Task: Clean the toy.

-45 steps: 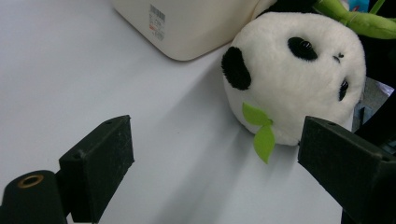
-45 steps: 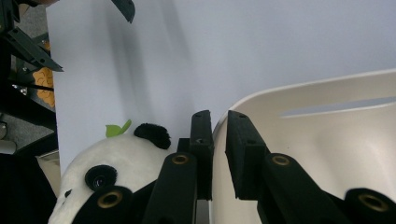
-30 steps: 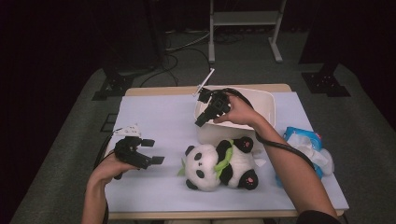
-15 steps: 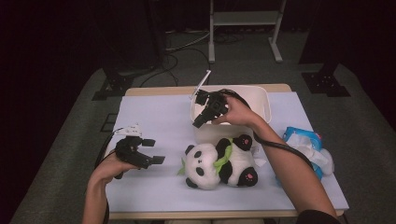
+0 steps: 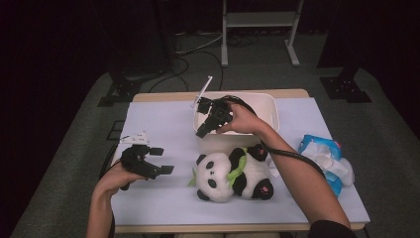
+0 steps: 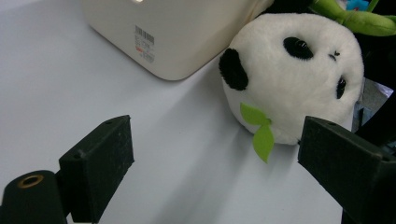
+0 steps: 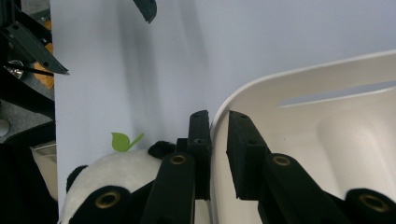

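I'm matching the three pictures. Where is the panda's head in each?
High view: panda's head lies low centre, in front of the white bin.
Left gripper view: upper right, beside the bin's wall.
Right gripper view: bottom left, beside the bin's rim.
Shared landmark: the white bin.

A blue and white packet (image 5: 324, 157) is seen lying at the right edge of the white-covered bench (image 5: 163, 119), near a metal stand (image 5: 257, 20) behind.

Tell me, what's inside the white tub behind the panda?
The white tub looks empty where its inside shows: bare smooth bottom in the right gripper view. The right gripper straddles its near rim, and the hand hides part of the inside from above.
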`<state>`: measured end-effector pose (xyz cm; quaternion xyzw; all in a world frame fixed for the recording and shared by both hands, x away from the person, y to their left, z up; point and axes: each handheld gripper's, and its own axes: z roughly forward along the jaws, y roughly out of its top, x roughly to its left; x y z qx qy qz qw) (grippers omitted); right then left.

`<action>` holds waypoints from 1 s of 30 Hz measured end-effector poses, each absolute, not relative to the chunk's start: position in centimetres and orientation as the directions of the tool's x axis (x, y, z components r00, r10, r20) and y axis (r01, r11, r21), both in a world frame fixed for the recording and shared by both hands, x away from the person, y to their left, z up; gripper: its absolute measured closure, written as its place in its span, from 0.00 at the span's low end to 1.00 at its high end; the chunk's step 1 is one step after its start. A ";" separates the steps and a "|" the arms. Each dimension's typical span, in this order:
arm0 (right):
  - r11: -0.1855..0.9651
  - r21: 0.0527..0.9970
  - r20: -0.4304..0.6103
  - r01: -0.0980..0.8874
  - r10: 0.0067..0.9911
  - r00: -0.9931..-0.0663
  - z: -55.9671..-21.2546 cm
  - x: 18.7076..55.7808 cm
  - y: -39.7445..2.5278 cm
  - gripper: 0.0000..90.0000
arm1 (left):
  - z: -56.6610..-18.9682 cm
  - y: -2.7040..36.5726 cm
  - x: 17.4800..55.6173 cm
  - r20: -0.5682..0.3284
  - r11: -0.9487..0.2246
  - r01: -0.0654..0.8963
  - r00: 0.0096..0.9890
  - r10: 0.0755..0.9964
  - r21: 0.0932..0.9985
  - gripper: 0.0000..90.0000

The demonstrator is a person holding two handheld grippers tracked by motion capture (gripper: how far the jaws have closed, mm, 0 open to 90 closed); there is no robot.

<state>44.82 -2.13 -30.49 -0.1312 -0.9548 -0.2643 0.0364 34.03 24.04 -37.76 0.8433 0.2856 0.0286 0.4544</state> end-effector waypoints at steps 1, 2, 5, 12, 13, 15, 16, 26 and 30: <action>0.825 0.497 0.138 0.268 0.230 -0.963 -30.5 44.8 -2.1 0.88 | -37.8 24.0 34.0 -0.210 -0.425 0.455 0.836 0.508 0.783 0.11; 0.824 0.497 0.141 0.272 0.233 -0.962 -30.5 44.8 -2.0 0.88 | -37.8 24.0 34.0 -0.211 -0.424 0.456 0.835 0.508 0.783 0.11; 0.821 0.503 0.144 0.269 0.227 -0.963 -30.5 44.9 -2.2 0.87 | -37.8 24.0 34.0 -0.213 -0.425 0.458 0.834 0.509 0.781 0.11; 0.810 0.517 0.150 0.277 0.233 -0.961 -30.2 44.9 -3.3 0.80 | -37.7 24.2 33.9 -0.206 -0.425 0.454 0.834 0.511 0.783 0.11; 0.808 0.520 0.147 0.279 0.237 -0.960 -30.1 44.9 -3.6 0.80 | -37.7 24.3 33.9 -0.206 -0.425 0.454 0.834 0.512 0.783 0.11; 0.805 0.523 0.149 0.281 0.238 -0.960 -29.9 44.8 -4.1 0.78 | -37.7 24.3 33.9 -0.206 -0.425 0.455 0.833 0.513 0.783 0.11; 0.800 0.529 0.149 0.282 0.240 -0.959 -29.7 44.7 -4.5 0.78 | -37.7 24.3 33.9 -0.206 -0.425 0.455 0.833 0.513 0.782 0.11; 0.776 0.551 0.149 0.307 0.271 -0.951 -28.6 43.7 -8.0 0.70 | -37.9 24.1 34.0 -0.206 -0.432 0.458 0.833 0.513 0.777 0.11; 0.773 0.554 0.141 0.310 0.280 -0.950 -28.3 43.1 -9.2 0.67 | -38.0 23.9 34.0 -0.210 -0.433 0.463 0.832 0.514 0.773 0.11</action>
